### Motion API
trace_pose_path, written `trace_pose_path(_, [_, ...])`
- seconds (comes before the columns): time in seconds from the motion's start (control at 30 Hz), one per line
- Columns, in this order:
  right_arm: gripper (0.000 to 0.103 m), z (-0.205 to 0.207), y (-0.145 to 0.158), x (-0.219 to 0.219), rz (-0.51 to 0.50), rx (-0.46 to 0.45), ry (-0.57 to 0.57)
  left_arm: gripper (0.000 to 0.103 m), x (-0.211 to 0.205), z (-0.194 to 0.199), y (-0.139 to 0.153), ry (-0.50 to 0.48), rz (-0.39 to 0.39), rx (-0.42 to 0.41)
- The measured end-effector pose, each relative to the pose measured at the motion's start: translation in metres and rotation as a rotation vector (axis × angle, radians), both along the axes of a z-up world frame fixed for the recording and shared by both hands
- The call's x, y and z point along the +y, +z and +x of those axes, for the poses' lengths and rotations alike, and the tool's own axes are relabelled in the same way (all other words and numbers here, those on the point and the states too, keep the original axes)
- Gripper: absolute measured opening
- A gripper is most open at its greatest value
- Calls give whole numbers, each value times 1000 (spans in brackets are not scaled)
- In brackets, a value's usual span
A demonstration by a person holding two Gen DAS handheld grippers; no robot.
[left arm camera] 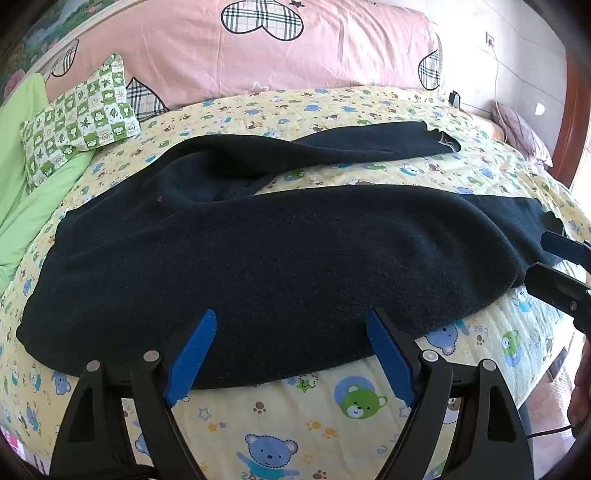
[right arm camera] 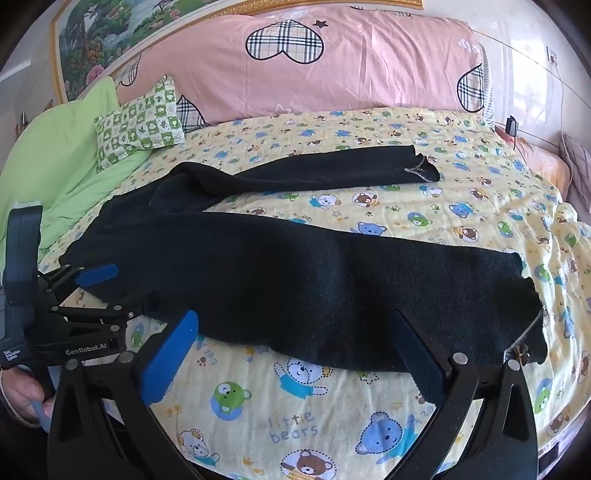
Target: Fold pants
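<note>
Left wrist view. Left claw (left arm camera: pixel 291 354) spread wide, gripping nothing, blue pads (left arm camera: pixel 192 358) hovering at the near edge of the pants (left arm camera: pixel 258 258). Pants dead ahead, flat on the quilt (left arm camera: pixel 295 424), waist off to the left, two legs running right and splayed, quilt showing between them. Right claw (left arm camera: pixel 546 258) poking in from the right at the near leg's cuff, apparently open. Likely risks: catching one layer only, so the leg drags apart; pinching quilt along with fleece, soft bedding giving way under the tips.

Right wrist view. Right claw (right arm camera: pixel 295 354) also wide apart, empty, straddling the near leg's edge. Far leg (right arm camera: pixel 332 166) well beyond, cuff frayed. Left claw (right arm camera: pixel 96 288) off to the left by the waist, open. Uneven lift between the two ends probably skewing the fold.

Beyond the pants: green pillow (right arm camera: pixel 140 125) far left, pink headboard cover (right arm camera: pixel 332 66), painting (right arm camera: pixel 110 33) above, cable on the right wall.
</note>
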State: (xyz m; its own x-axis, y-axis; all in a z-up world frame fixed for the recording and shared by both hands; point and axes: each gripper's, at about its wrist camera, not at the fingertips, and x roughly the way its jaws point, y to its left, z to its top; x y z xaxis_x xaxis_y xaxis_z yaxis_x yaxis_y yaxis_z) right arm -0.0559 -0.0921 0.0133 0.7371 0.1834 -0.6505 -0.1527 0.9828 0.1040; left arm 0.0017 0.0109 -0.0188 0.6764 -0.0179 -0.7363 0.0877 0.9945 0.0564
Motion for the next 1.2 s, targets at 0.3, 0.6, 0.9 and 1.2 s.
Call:
trace_pose_path(0.3, [103, -1, 0, 0, -11, -3, -1, 84, -1, -2, 0, -4, -4, -1])
trace_pose_path(0.6, [103, 0, 4, 5, -13, -4, 1, 84, -2, -3, -1, -13, -7, 0])
trace_pose_path(0.9, [103, 0, 2, 3, -15, -6, 2, 84, 0, -2, 0, -14, -14, 5])
trace_pose_path(1.2, [103, 0, 3, 4, -7, -1, 4, 84, 0, -1, 1, -14, -19, 10])
